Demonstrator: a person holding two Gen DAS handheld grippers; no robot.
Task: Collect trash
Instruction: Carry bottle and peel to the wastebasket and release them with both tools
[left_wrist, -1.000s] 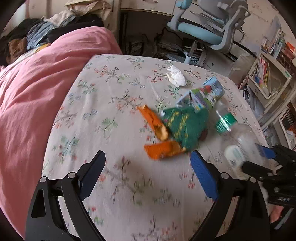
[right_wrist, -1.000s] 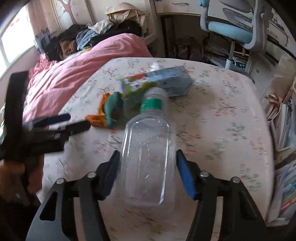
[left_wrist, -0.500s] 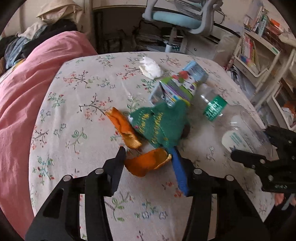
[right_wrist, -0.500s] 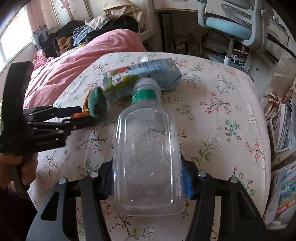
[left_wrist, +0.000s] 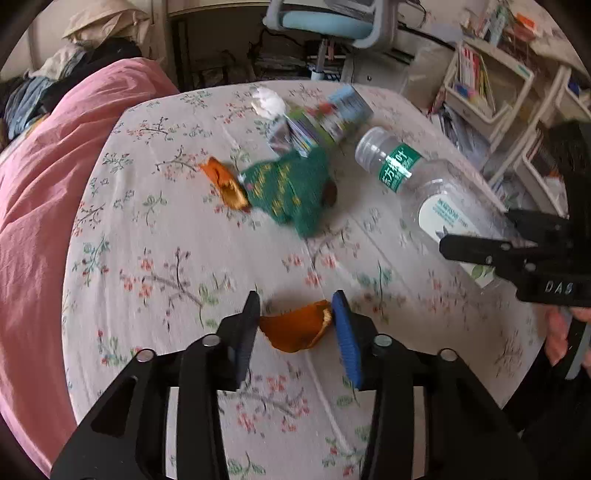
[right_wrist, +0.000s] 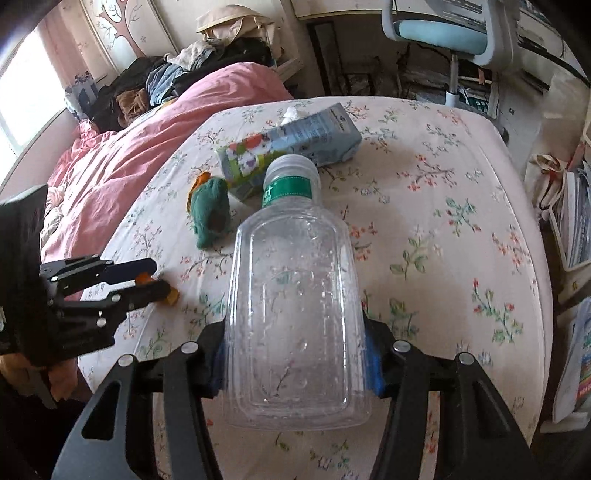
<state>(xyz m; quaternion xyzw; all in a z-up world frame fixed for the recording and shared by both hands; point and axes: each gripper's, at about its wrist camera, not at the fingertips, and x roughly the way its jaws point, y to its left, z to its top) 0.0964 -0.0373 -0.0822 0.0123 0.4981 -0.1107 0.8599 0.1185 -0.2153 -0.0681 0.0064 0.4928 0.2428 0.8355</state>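
Observation:
My left gripper (left_wrist: 295, 325) is shut on a piece of orange peel (left_wrist: 293, 330) and holds it just above the floral bed sheet (left_wrist: 166, 266); it also shows in the right wrist view (right_wrist: 147, 275). My right gripper (right_wrist: 295, 358) is shut on a clear plastic bottle (right_wrist: 295, 295) with a green label, lifted off the sheet; the bottle also shows in the left wrist view (left_wrist: 424, 188). On the sheet lie a second orange peel (left_wrist: 225, 182), a green knitted sock (left_wrist: 290, 190), a drink carton (right_wrist: 291, 142) and a crumpled white tissue (left_wrist: 267, 101).
A pink duvet (left_wrist: 48, 177) covers the bed's left side, with a clothes pile (right_wrist: 177, 74) behind it. A blue office chair (left_wrist: 328, 22) stands beyond the bed. White shelves with books (left_wrist: 484, 81) stand to the right of the bed.
My left gripper closed on the near orange peel and pulled it back away from the sock. My right gripper closed on the bottle and drew it back, lifted.

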